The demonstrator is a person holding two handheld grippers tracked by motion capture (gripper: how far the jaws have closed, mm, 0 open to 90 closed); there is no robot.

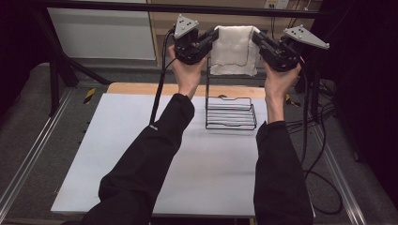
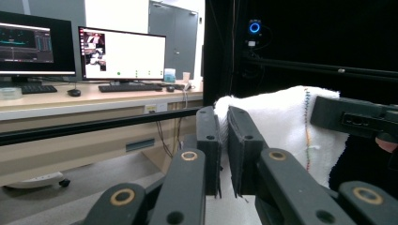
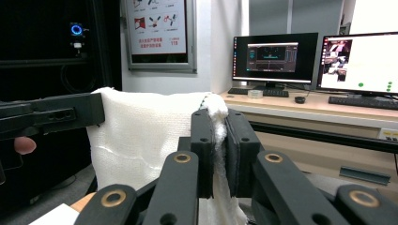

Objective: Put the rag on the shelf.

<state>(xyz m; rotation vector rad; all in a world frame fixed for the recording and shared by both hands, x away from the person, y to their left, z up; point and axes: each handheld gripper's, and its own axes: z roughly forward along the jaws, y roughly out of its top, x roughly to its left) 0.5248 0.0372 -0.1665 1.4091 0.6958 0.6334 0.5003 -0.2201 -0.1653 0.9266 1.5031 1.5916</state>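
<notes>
A white towel [image 1: 233, 50] hangs stretched between my two grippers, high above the far end of the table. My left gripper [image 1: 215, 35] is shut on the towel's left top corner [image 2: 224, 121]. My right gripper [image 1: 256, 37] is shut on its right top corner [image 3: 217, 123]. The cloth has a thin coloured stitched line [image 2: 307, 126] near one edge. A black wire rack [image 1: 231, 112] with a tall upright frame stands on the white tabletop [image 1: 131, 154] directly under the towel. In the left gripper view the right gripper's body [image 2: 354, 119] shows beyond the cloth.
Black frame bars [image 1: 187, 8] run across behind the table. Cables [image 1: 324, 154] trail over the floor to the right. A desk with monitors [image 2: 123, 54] and keyboards stands further off. The rack sits near the table's far edge, beside a wooden strip [image 1: 141, 89].
</notes>
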